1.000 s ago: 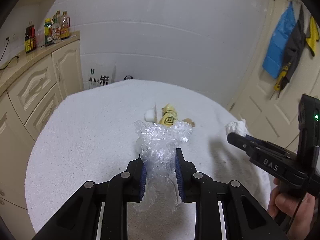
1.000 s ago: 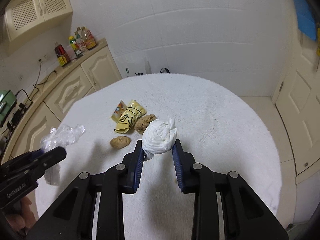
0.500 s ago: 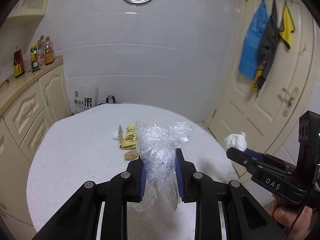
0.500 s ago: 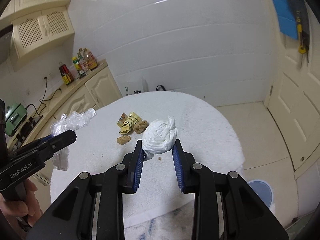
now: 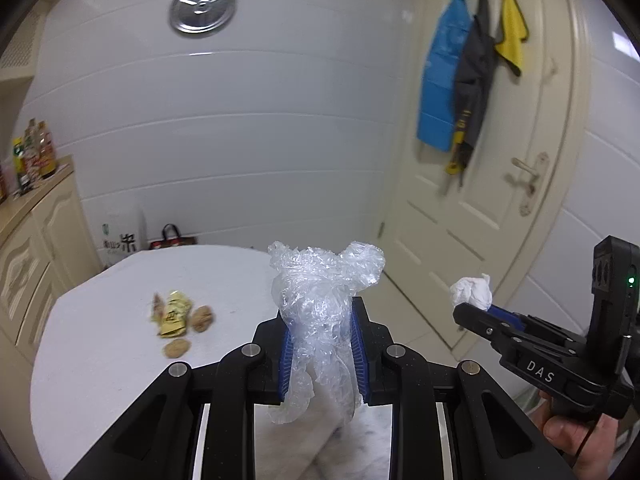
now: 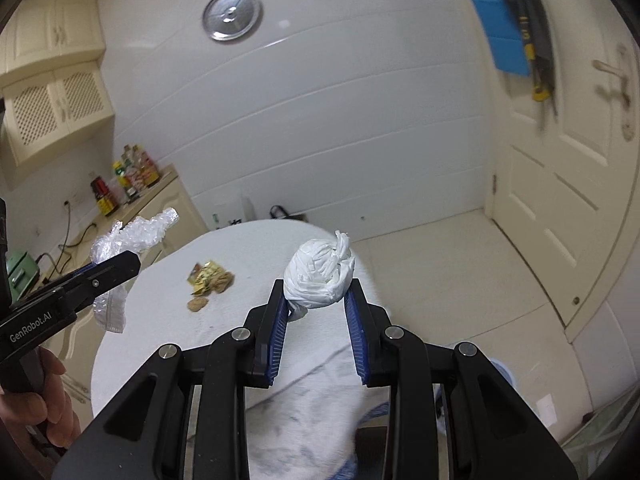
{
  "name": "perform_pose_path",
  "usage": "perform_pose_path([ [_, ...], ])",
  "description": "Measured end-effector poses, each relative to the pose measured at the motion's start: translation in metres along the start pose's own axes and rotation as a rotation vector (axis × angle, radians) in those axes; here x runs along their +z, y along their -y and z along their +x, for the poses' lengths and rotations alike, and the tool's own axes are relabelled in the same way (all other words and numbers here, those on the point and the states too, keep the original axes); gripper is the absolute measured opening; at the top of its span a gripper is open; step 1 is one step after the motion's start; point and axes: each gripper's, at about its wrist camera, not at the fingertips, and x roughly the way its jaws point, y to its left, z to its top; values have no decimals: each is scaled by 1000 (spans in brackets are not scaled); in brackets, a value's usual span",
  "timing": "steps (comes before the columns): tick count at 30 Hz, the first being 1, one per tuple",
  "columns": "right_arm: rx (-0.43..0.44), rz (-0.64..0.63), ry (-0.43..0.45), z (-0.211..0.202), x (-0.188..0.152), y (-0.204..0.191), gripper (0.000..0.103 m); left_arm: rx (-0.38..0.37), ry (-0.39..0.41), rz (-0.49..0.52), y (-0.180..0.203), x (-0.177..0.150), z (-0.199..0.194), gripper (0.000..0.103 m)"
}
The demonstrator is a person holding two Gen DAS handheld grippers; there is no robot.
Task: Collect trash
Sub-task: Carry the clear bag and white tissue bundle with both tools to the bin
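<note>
At about nine o'clock in the left wrist view, the leftover trash lies on the white worktop (image 5: pixel 120 360): a yellow wrapper (image 5: pixel 173 314) with a brown lump (image 5: pixel 202 317) touching its right side and a second brown lump (image 5: pixel 177 347) just below it at six o'clock. The wrapper looks thin and light, probably slippery, so it would be best pinched flat across a crumpled edge. The lumps look firmer and small; what they are made of cannot be told, and a grip across the middle seems safest.

At the centre, the left gripper (image 5: pixel 322 344) is clamped on a wad of clear plastic film (image 5: pixel 322 300), which bulges above the fingers at twelve o'clock and hangs loose below them. Film like this is very light, soft and springy; it squashes easily and could slide out, so a hold low on the bunched waist, as here, seems sound.

At three o'clock, the right gripper (image 6: pixel 318 308) grasps a ball of white tissue (image 6: pixel 320 276) between its fingertips, held in the air above the near edge of the worktop. The tissue is light and compressible, unlikely to slip against the ribbed blue pads (image 6: pixel 356 336), though it sits right at the tips, so the hold is shallow.
</note>
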Motion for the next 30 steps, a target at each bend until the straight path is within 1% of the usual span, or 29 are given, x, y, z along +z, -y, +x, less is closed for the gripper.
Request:
perform_pose_path([
  [3, -53, 42, 19, -14, 0, 31, 29, -59, -14, 34, 18, 7, 16, 22],
  [6, -113, 99, 25, -26, -4, 69, 29, -119, -52, 63, 38, 9, 38, 22],
  [10, -197, 171, 7, -32, -14, 119, 29, -188, -121, 91, 65, 7, 72, 22],
  [14, -250, 235, -32, -29, -29, 162, 29, -228, -202, 130, 91, -1, 108, 22],
  [15, -258, 249, -46, -25, -33, 172, 29, -243, -239, 147, 100, -5, 122, 22],
  [17, -275, 273, -78, -16, -40, 191, 29, -247, -281, 164, 111, -9, 143, 22],
  [19, -280, 300, -110, -5, -49, 209, 29, -259, -346, 184, 123, -18, 170, 22],
  [21, -292, 323, -150, 10, -59, 226, 29, -266, -398, 195, 135, -19, 195, 22],
  [24, -296, 360, -210, 34, -72, 253, 29, -256, -465, 218, 148, -24, 231, 22],
  [27, -293, 391, -261, 53, -85, 271, 29, -260, -532, 225, 154, -31, 262, 22],
  [28, -295, 399, -276, 60, -89, 277, 31, -259, -550, 230, 158, -31, 273, 22],
  [30, -298, 418, -303, 70, -95, 287, 31, -259, -586, 228, 159, -34, 293, 24],
])
